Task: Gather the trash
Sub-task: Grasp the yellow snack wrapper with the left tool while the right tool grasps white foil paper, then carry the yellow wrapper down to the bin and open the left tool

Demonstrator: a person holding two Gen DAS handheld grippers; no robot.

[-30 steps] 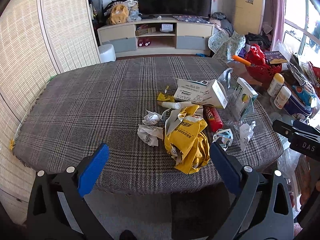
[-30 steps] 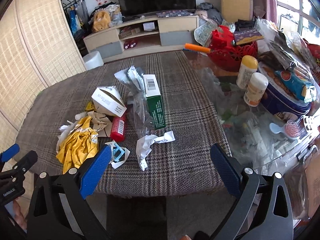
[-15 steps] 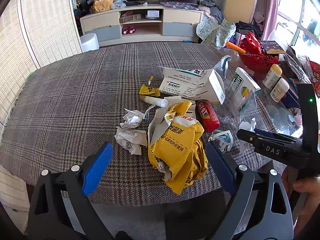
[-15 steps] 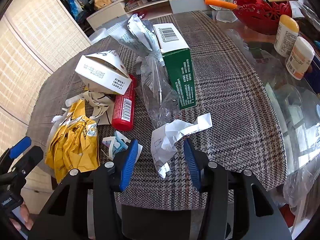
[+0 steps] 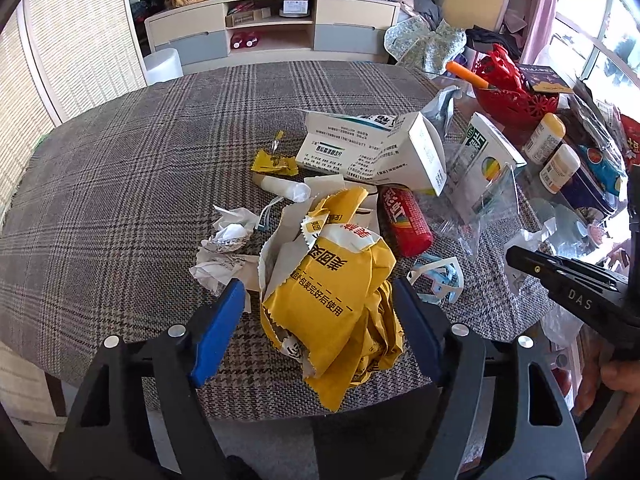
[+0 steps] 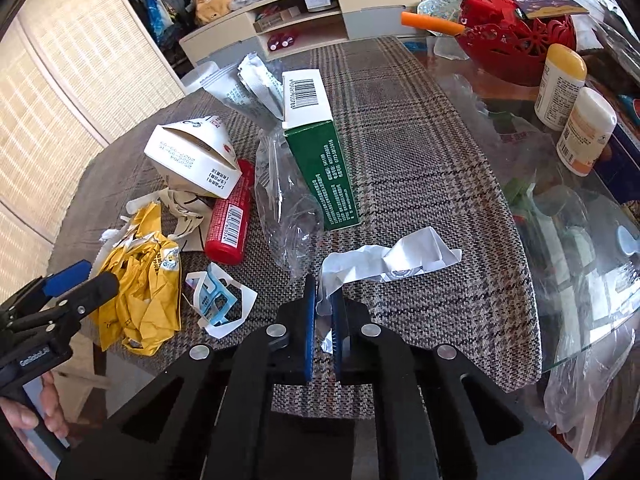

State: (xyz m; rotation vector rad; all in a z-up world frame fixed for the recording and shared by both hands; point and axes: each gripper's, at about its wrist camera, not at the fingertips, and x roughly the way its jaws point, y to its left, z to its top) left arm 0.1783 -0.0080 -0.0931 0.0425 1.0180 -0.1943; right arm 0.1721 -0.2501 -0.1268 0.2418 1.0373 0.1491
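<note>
Trash lies heaped on the near half of a desk [image 5: 120, 168] covered in grey plaid cloth. Largest is a crumpled yellow paper bag [image 5: 336, 296] printed with dark characters, torn open along a zigzag edge. Right of the heap, a twisted white paper strip [image 6: 384, 260] stretches across the cloth.

The left gripper [image 5: 318, 312] has its blue jaws closing, one on each side of the yellow paper bag's near end, neither pad pressing it yet. The right gripper [image 6: 322, 324] has its jaws pinched together on the near end of the white paper strip, the rest of it trailing away to the right.

Close around the bag sit crumpled white tissue [image 5: 224, 240] on its left, a red tube [image 5: 406, 220] on its right, and a small blue-and-white wrapper [image 5: 438, 278] just by the left gripper's right pad. Behind stand an opened white carton [image 5: 376, 152], a green box [image 6: 324, 152] and a clear plastic bag [image 6: 288, 216] lying between the tube and the box. Farther right, on bare glass, are two white bottles [image 6: 560, 84] and a red basket [image 6: 516, 48].
</note>
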